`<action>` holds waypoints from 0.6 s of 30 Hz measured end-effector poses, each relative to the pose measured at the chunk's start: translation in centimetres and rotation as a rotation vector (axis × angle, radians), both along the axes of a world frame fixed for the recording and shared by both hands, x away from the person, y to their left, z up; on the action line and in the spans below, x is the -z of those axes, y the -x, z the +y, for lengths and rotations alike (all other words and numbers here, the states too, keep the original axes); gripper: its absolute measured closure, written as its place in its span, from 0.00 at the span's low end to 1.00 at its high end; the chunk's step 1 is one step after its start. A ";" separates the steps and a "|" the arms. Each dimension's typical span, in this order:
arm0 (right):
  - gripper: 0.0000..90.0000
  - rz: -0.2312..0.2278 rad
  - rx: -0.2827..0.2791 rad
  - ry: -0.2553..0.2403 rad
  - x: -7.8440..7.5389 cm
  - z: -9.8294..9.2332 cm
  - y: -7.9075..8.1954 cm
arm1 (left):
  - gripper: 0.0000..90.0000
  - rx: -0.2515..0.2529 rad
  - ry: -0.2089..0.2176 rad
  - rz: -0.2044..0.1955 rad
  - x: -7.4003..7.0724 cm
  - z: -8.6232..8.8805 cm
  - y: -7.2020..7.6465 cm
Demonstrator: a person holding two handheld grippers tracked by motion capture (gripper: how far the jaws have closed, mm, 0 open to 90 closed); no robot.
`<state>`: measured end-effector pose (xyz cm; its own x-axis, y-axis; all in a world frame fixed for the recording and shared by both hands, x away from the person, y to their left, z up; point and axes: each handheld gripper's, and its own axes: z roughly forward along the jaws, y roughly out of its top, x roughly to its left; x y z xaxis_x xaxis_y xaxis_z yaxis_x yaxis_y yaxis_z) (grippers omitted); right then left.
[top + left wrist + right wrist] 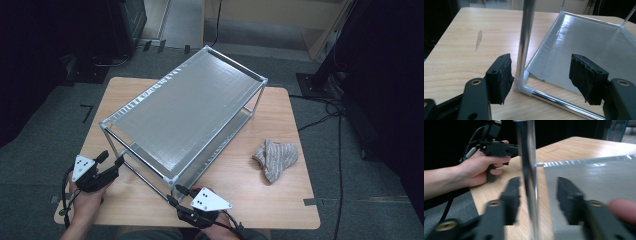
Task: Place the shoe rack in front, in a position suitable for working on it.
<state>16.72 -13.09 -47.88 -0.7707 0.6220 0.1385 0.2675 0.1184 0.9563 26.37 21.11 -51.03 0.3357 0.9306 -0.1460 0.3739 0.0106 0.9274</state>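
Note:
A metal rack (190, 105) with two silvery shelves stands on the wooden table (280, 200). My left gripper (112, 160) is at the rack's near left corner. In the left gripper view its jaws (544, 80) stand wide apart around the upright post (522, 45), which is close to the left pad; the right pad is far off over the lower shelf (586, 40). My right gripper (176, 195) is at the near right corner. In the blurred right gripper view its jaws (537, 197) straddle that corner's post (529, 170) with a gap on both sides.
A crumpled beige cloth (275, 157) lies on the table to the right of the rack. In the right gripper view the other hand with its gripper (499, 147) is at the far left. Cables run over the grey floor at the right.

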 end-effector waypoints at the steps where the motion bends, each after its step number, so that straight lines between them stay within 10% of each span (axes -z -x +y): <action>1: 0.76 0.000 0.000 0.000 0.0 0.0 0.0 | 0.39 0.000 0.002 0.002 0.0 0.0 0.0; 4: 0.90 -0.035 -0.003 0.024 0.1 0.1 0.2 | 0.43 0.008 0.005 0.002 0.0 0.0 0.1; 18: 0.92 -0.047 -0.057 0.039 0.1 -4.8 -0.2 | 0.48 0.085 0.016 -0.027 -0.3 -1.1 -0.3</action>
<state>16.93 -17.91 -47.94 -0.8099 0.5814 0.0779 0.2139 0.1692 0.9621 26.66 19.99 -50.72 0.4175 0.8962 -0.1503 0.3490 -0.0054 0.9371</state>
